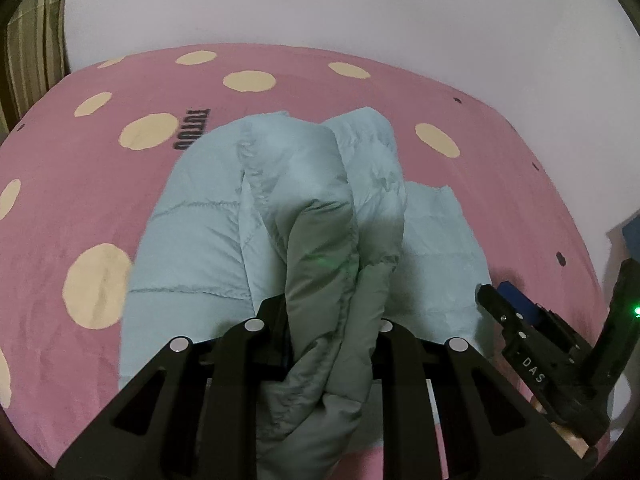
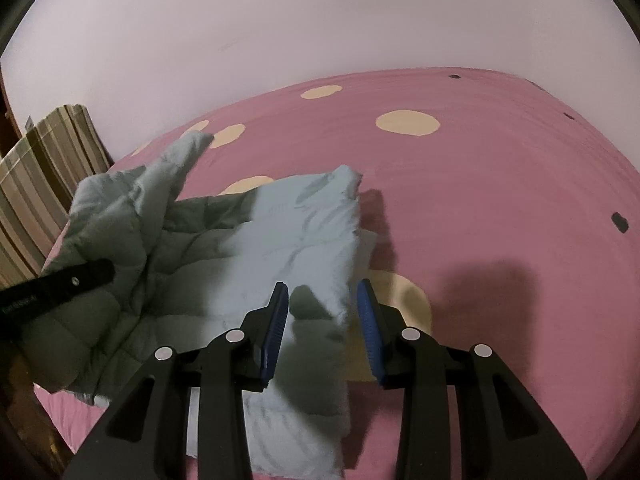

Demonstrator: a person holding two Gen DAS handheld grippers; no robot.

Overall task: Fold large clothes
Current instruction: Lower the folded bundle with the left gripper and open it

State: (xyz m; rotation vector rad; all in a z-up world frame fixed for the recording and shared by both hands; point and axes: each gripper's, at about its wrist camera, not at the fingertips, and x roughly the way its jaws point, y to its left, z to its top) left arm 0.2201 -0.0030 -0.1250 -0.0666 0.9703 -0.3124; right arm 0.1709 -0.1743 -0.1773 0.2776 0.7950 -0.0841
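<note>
A pale blue quilted jacket point(image 1: 192, 240) lies on the pink bed, partly folded. My left gripper point(image 1: 332, 312) is shut on a thick bunch of its fabric and lifts it above the rest. My right gripper point(image 2: 322, 312) is open, its blue pads point(image 2: 370, 332) astride the jacket's right edge point(image 2: 312, 240), gripping nothing. The right gripper also shows in the left wrist view point(image 1: 516, 320) beside the jacket. The left gripper's finger shows in the right wrist view point(image 2: 72, 280) against the raised fabric.
The bed has a pink cover with cream dots point(image 1: 248, 80) and a white wall behind. A striped cushion point(image 2: 36, 184) stands at the bed's left end. Bare cover point(image 2: 500, 200) spreads right of the jacket.
</note>
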